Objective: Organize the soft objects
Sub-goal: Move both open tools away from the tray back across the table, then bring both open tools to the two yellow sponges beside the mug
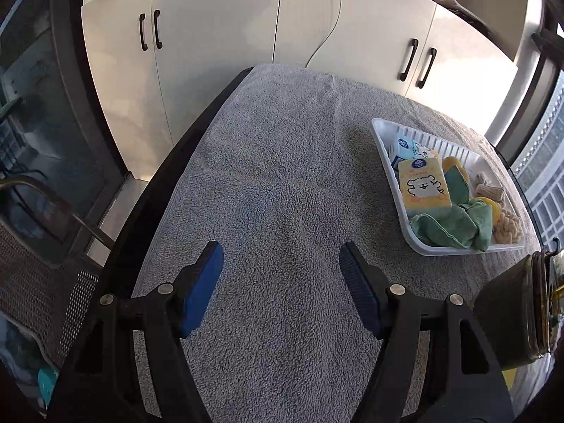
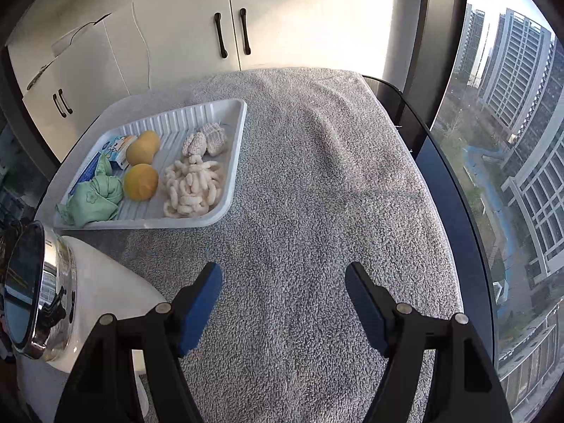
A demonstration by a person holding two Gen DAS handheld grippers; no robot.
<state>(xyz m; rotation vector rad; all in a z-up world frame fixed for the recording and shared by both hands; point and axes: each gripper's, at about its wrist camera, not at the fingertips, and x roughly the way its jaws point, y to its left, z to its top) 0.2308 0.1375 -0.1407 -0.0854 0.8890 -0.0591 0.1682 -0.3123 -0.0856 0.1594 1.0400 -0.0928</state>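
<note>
On the grey towel (image 2: 317,183) that covers the bench sits one white tray (image 2: 234,162), and in it lie two tissue packs (image 1: 423,183), two yellow balls (image 2: 141,181), one crumpled green cloth (image 2: 93,199), one cream knitted octopus (image 2: 194,190) and two small knitted pieces (image 2: 208,141) beside it. Both tools tilt down over bare towel, the left tool (image 1: 282,268) left of the tray and the right tool (image 2: 283,289) right of it and nearer the camera. Each tool is released, its blue pads apart with nothing between them, and the tray lies well apart from both.
</note>
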